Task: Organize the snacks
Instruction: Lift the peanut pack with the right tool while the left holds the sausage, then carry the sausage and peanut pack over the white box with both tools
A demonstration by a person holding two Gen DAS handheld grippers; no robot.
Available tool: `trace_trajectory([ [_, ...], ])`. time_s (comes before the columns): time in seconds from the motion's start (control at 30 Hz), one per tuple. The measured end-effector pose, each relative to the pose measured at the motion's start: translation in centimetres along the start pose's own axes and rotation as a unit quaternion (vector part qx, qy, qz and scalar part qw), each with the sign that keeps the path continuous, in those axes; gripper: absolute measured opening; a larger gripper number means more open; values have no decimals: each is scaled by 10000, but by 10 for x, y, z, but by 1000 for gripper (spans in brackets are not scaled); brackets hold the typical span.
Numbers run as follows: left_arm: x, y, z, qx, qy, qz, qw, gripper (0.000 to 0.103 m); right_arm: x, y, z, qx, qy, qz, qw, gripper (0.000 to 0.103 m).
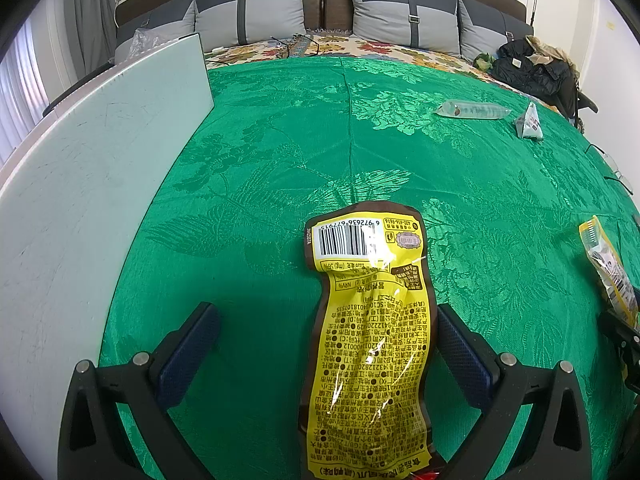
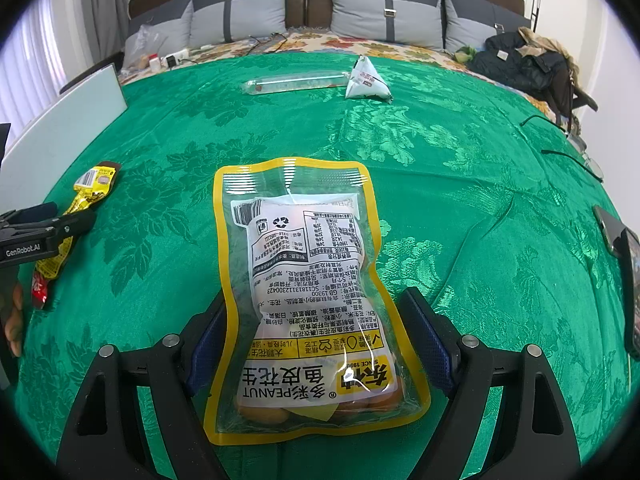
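- Both pairs of jaws stand spread apart, each with a snack pack lying between its pads and gripping nothing.
- Left gripper (image 1: 328, 340): a long yellow packet (image 1: 370, 344) with a brown border lies lengthwise between the fingers, barcode end pointing away. Its right edge sits just beside or against the right pad (image 1: 460, 356); the left pad (image 1: 192, 352) is well apart from it.
- Right gripper (image 2: 316, 334): a clear peanut bag (image 2: 312, 292) with a yellow border lies flat between the fingers, printed label up, peanuts showing at the near end. Whether the pads touch its sides I cannot tell.
- Both packs rest on the green bedspread (image 2: 460, 168), toward its near edge.
- Near the far edge of the bedspread lie a long clear tube pack (image 2: 296, 82) and, just beside it, a white pyramid-shaped pack (image 2: 366, 78).
- A pale board (image 1: 88, 184) stands along the bedspread's left edge.
- Grey pillows (image 2: 384, 10) line the headboard, and dark clothes (image 2: 520, 60) lie heaped at the far right corner.
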State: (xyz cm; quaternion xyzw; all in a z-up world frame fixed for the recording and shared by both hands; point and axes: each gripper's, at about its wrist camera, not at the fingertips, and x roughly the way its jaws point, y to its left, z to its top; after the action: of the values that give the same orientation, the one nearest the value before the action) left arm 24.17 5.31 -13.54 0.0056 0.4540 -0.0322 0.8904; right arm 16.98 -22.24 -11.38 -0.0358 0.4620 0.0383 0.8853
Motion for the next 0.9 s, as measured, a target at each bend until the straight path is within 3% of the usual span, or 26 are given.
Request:
trace_trajectory([
  [0.37, 0, -1, 0, 28, 25, 35, 10000, 103, 1, 0, 0, -3, 22, 5, 10000, 85],
  [0.5, 0, -4, 5, 75, 529, 14, 9986, 103, 7, -1, 16, 12, 801, 11, 9968, 84],
  [0.57, -3, -7, 5, 118, 705, -25, 9974, 95, 13, -1, 27, -28, 1136, 116, 9935, 86],
  [0.63, -12, -11, 4, 219, 659, -112, 9975, 52, 14, -5, 34, 28, 1140, 367, 9928, 78],
  [0.67, -16, -13, 4, 253, 687, -51, 9973, 47, 12, -10, 35, 163, 1105, 434, 9928, 63],
  [0.7, -18, -10, 3, 163, 781, -103, 9968, 44, 9, -19, 35, 430, 1154, 560, 9908, 60],
  [0.77, -25, 3, -4, -198, 786, -366, 9960, 40, -1, -34, 31, 913, 1068, 859, 9863, 59],
  [0.9, -53, 20, -26, -709, 676, -944, 9907, 40, -34, -64, 9, 1989, 691, 1608, 9643, 59],
])
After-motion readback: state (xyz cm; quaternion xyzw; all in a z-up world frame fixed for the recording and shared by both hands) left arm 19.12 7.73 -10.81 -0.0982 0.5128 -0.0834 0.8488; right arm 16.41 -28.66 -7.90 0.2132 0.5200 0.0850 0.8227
